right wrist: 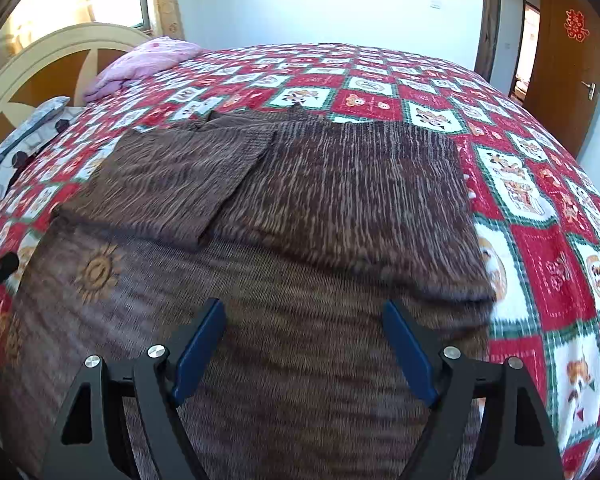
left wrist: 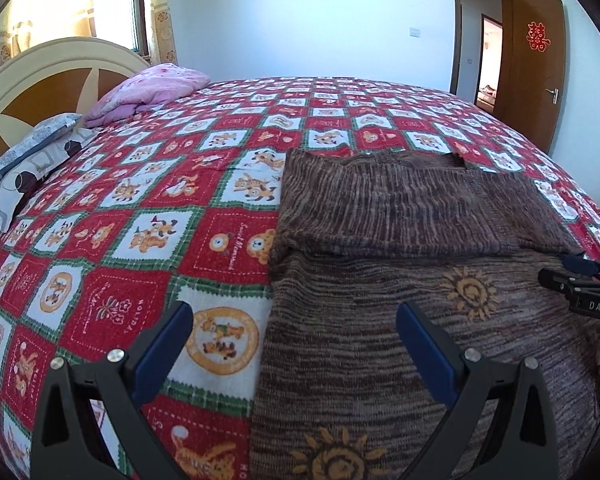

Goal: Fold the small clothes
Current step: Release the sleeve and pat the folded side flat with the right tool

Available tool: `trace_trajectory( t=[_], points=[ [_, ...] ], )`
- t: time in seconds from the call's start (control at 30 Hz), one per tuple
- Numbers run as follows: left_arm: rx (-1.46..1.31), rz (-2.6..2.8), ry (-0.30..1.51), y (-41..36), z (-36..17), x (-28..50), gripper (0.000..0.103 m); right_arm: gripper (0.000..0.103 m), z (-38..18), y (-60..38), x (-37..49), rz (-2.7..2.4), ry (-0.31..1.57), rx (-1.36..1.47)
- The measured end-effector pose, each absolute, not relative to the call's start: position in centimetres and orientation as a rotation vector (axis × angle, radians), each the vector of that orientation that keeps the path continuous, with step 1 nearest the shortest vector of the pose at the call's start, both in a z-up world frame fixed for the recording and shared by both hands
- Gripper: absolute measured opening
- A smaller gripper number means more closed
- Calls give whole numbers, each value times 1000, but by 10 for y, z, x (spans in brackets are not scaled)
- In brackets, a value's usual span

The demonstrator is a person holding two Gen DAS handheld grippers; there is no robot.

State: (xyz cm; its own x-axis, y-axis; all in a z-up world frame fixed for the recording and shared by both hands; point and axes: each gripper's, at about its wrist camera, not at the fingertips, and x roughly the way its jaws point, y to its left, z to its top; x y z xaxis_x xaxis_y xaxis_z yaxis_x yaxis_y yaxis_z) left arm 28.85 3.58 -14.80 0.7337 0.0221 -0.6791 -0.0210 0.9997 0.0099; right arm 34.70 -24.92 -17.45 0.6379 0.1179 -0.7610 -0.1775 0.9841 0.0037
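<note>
My left gripper (left wrist: 294, 336) hangs over the near left edge of the brown sweater (left wrist: 420, 280), its blue-padded fingers (left wrist: 164, 354) spread wide apart with nothing between them; one finger sits above the bedspread (left wrist: 140, 208), the other above the knit. My right gripper (right wrist: 304, 338) hovers over the middle of the same sweater (right wrist: 300, 264), its fingers (right wrist: 200, 344) also well apart and holding nothing.

The sweater lies flat on the bed, on the red, white and green checked bedspread (right wrist: 540, 216) printed with cartoon animals. It is a streaky brown knit with orange sun motifs (left wrist: 468, 292) on the near part. Both sleeves are folded in across the far half: the left wrist view shows a folded sleeve (left wrist: 380, 200) lying over the body, and the right wrist view shows the two folded panels meeting near the middle, the left one (right wrist: 172, 184) overlapping onto the body and the right one (right wrist: 360, 184) reaching to the garment's right edge.

In the left wrist view my right gripper (left wrist: 580, 284) shows at the right edge, low over the sweater. At the head of the bed stand a cream and brown headboard (left wrist: 56, 80), a pink pillow (left wrist: 152, 88) and a grey patterned pillow (left wrist: 32, 160). A brown wooden door (left wrist: 534, 60) with a red paper cutting (left wrist: 538, 36) stands open at the far right.
</note>
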Motion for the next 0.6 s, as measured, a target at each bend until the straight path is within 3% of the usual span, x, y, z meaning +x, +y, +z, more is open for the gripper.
trace_trajectory(
  t=[0.6],
  points=[
    [68,-36,695,19,-132,228,103,82,-166,-246,272,228,883,-107]
  ],
)
